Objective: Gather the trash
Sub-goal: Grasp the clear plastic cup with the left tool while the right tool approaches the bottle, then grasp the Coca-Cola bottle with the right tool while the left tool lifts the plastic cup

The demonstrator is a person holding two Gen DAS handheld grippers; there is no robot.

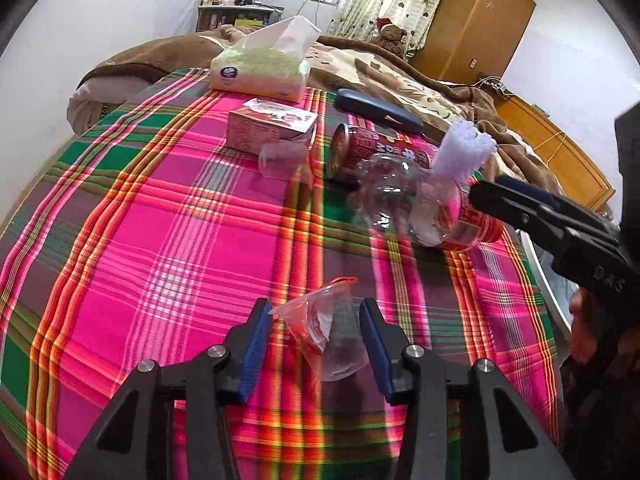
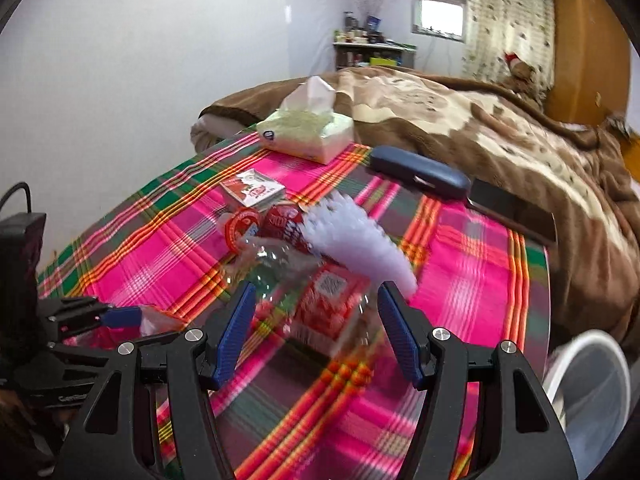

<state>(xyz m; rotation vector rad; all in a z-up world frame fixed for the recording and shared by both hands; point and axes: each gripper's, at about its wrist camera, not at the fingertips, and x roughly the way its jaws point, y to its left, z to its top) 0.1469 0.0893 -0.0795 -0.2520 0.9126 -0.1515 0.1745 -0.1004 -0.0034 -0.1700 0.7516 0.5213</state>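
While the left gripper (image 1: 316, 344) straddles a clear plastic cup (image 1: 328, 332) at 6 o'clock on the plaid tablecloth (image 1: 160, 240), jaws apart, the right gripper (image 2: 316, 332), also apart, should close gently on the crushed bottle (image 2: 320, 304).

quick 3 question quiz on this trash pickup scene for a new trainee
1. True or false: the left gripper has its fingers on either side of a clear plastic cup.
2. What lies between the right gripper fingers? A) tissue pack B) clear plastic bottle C) dark case
3. Which red item lies on its side beyond the bottle?

Key
1. True; the jaws look open, not clamped.
2. B
3. The red can.
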